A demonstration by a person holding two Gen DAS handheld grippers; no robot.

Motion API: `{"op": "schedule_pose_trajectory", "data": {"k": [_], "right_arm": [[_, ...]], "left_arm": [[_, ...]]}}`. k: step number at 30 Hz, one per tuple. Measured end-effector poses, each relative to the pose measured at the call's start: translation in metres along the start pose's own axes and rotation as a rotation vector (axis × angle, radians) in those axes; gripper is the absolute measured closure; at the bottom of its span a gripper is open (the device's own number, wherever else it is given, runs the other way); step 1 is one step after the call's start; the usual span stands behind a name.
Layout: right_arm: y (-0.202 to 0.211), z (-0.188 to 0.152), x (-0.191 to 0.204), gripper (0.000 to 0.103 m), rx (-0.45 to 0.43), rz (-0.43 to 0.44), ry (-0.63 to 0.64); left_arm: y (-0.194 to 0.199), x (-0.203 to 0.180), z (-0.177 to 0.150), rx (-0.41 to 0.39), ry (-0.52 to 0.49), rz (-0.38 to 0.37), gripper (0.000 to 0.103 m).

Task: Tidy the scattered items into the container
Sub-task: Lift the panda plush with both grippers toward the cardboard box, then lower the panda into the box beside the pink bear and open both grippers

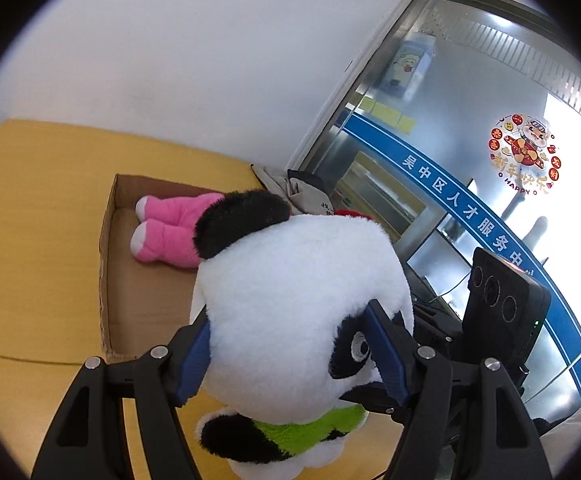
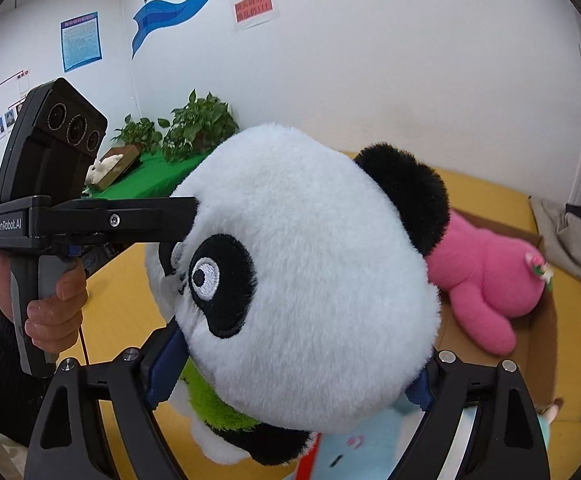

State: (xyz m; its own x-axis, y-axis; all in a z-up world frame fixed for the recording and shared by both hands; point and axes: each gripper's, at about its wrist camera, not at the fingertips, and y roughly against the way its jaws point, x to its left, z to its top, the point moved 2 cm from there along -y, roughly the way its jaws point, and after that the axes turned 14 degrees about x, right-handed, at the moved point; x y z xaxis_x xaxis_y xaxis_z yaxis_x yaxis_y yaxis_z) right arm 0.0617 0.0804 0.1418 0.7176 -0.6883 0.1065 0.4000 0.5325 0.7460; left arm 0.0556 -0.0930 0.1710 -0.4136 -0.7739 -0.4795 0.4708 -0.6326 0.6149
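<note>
Your table [image 1: 30,208] is yellow-topped, and the box [image 1: 108,240] sits toward its far edge by the wall, open and shallow. A pink plush [image 1: 170,232] already lies along the box's far end, so the free floor is the near part.

The panda [image 1: 298,312] hangs in the air on the near side of the box, above the table, carried by its head alone. Your left claw [image 1: 294,356] is clamped on the head, one pad on the back of it and the other over the eye patch. Your right claw [image 2: 290,376] grips the same head from another side, its pads sunk into the fur.

The head is round, soft and far wider than either pad, so the fur can give and the head can squirt out, most likely if one claw eases before the other or the two hands drift apart. The body dangles below with nothing under it; a quick swing could tug it loose over the table's near edge.

If you let go too early, the panda lands on the box's near wall and tips out. Set too far in, it piles on the pink plush and may roll off.

A blue plush [image 2: 370,440] lies below your right claw, still out of the box; the dangling body could snag it.
</note>
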Motion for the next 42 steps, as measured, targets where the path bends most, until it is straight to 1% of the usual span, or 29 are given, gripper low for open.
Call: {"op": "schedule_pose_trajectory", "data": {"k": [4,8,12,14,16,17,20,24,26,27,28,30,31,32,34,35,36,37,39,40,41,42], "right_arm": [[0.009,0.029,-0.015,0.011,-0.042,-0.022,0.013],[0.011,0.047,-0.032,0.011,-0.062,-0.020,0.015],[-0.011,0.066,-0.051,0.011,-0.043,0.008,0.026],[-0.032,0.076,-0.064,0.011,-0.027,0.025,0.027],[-0.057,0.082,-0.075,0.011,-0.003,0.033,0.037],[-0.072,0.083,-0.081,0.011,0.016,0.043,0.039],[-0.121,0.077,-0.099,0.012,0.090,0.084,-0.014],[-0.188,0.060,-0.117,0.012,0.226,0.189,-0.130],[-0.216,0.052,-0.120,0.012,0.304,0.232,-0.194],[-0.230,0.048,-0.119,0.012,0.353,0.237,-0.217],[-0.236,0.046,-0.118,0.011,0.374,0.231,-0.224],[-0.238,0.049,-0.120,0.008,0.373,0.220,-0.239],[-0.239,0.049,-0.121,0.003,0.377,0.213,-0.248],[-0.238,0.047,-0.122,0.001,0.381,0.200,-0.256],[-0.229,0.042,-0.123,0.000,0.368,0.172,-0.256],[-0.224,0.039,-0.129,0.000,0.344,0.136,-0.259],[-0.214,0.037,-0.129,0.000,0.290,0.071,-0.268],[-0.200,0.033,-0.123,0.000,0.268,0.030,-0.260],[-0.166,0.023,-0.109,0.000,0.213,-0.008,-0.250],[-0.150,0.020,-0.104,0.000,0.194,-0.016,-0.247],[-0.133,0.015,-0.101,0.000,0.178,-0.027,-0.241],[-0.116,0.008,-0.096,0.000,0.151,-0.055,-0.238]], "left_arm": [[0.004,-0.005,0.033,-0.028,-0.047,0.011,0.033],[0.000,0.002,0.058,-0.024,-0.075,0.024,0.033],[-0.011,0.024,0.077,-0.016,-0.037,0.057,0.033],[-0.022,0.036,0.086,-0.009,-0.013,0.086,0.033],[-0.038,0.056,0.091,0.015,0.031,0.108,0.033],[-0.047,0.066,0.092,0.033,0.052,0.117,0.033],[-0.080,0.105,0.086,0.101,0.127,0.137,0.033],[-0.119,0.157,0.064,0.183,0.276,0.167,0.033],[-0.134,0.177,0.053,0.218,0.338,0.205,0.033],[-0.140,0.184,0.048,0.232,0.364,0.230,0.033],[-0.143,0.187,0.044,0.221,0.386,0.243,0.032],[-0.139,0.183,0.042,0.175,0.393,0.283,0.028],[-0.135,0.179,0.043,0.163,0.390,0.298,0.028],[-0.130,0.176,0.043,0.154,0.390,0.302,0.028],[-0.114,0.164,0.043,0.125,0.383,0.329,0.031],[-0.105,0.157,0.046,0.107,0.372,0.355,0.031],[-0.094,0.148,0.047,0.086,0.353,0.381,0.031],[-0.081,0.138,0.046,0.065,0.329,0.400,0.031],[-0.064,0.116,0.044,0.033,0.285,0.429,0.030],[-0.056,0.105,0.040,0.022,0.267,0.446,0.029],[-0.050,0.094,0.035,0.016,0.252,0.463,0.025],[-0.045,0.083,0.028,0.014,0.243,0.483,0.026]]}}
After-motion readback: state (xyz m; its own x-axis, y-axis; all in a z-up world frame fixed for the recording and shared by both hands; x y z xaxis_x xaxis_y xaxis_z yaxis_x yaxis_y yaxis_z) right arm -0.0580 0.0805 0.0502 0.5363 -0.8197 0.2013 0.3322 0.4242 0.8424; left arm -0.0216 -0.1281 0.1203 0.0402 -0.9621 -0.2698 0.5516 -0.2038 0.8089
